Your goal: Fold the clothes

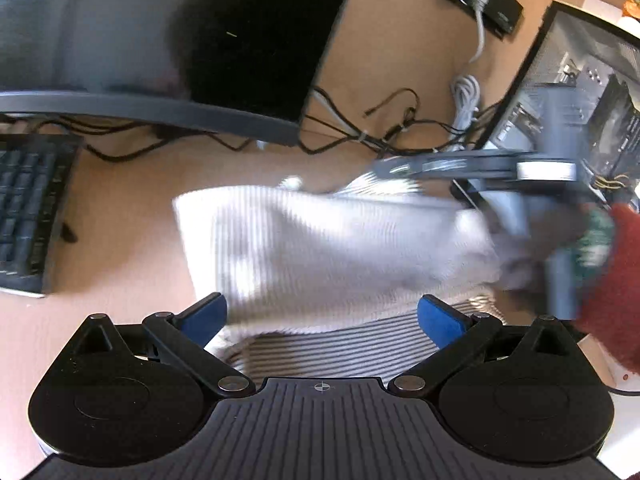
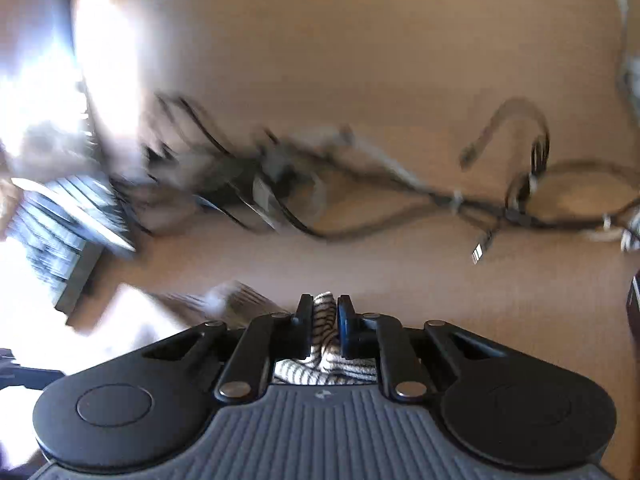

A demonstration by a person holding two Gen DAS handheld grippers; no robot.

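The right gripper point(image 2: 325, 316) had its jaws clamped on the white, dark-striped ribbed knit garment point(image 1: 320, 248) above the tan wooden bench point(image 1: 120, 220); the left gripper point(image 1: 322, 314) had its jaws wide apart over it.

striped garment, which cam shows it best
The left wrist view. There the striped garment spreads across the desk, blurred but nearly whole, ahead of the open left gripper. The right wrist view shows only a pinched bunch of its fabric between the shut right gripper's fingers.
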